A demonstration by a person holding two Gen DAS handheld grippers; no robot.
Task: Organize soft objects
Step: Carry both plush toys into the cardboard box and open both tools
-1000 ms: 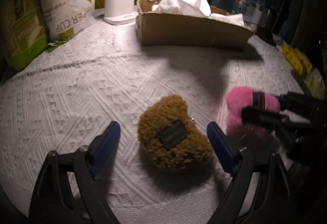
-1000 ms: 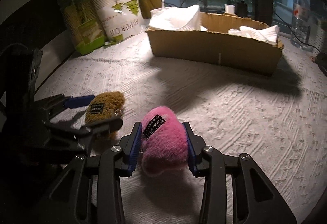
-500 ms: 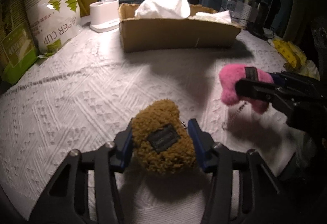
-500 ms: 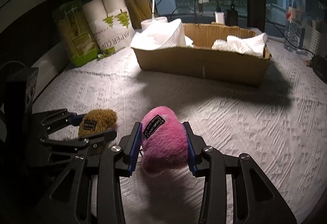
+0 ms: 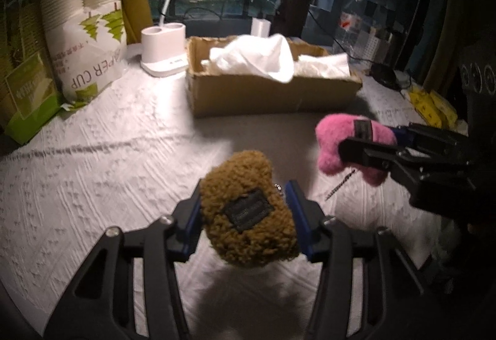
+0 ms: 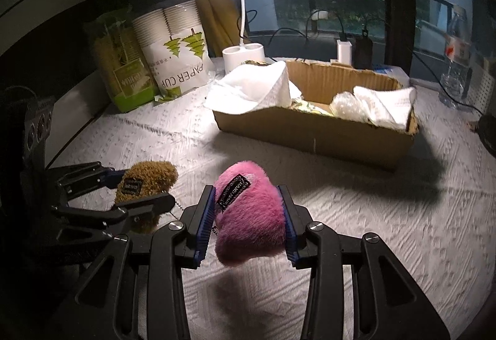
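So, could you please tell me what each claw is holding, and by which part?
The left claw grips the brown plush by its sides; the right claw grips the pink plush likewise.

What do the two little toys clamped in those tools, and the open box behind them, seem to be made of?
The brown curly plush toy looks like nubbly, matte bouclé-type fleece with a dark sewn patch. The pink furry plush toy has longer, smoother, faintly shiny pile, probably synthetic, with a black label. The open brown cardboard box looks like plain corrugated board with rough torn edges.
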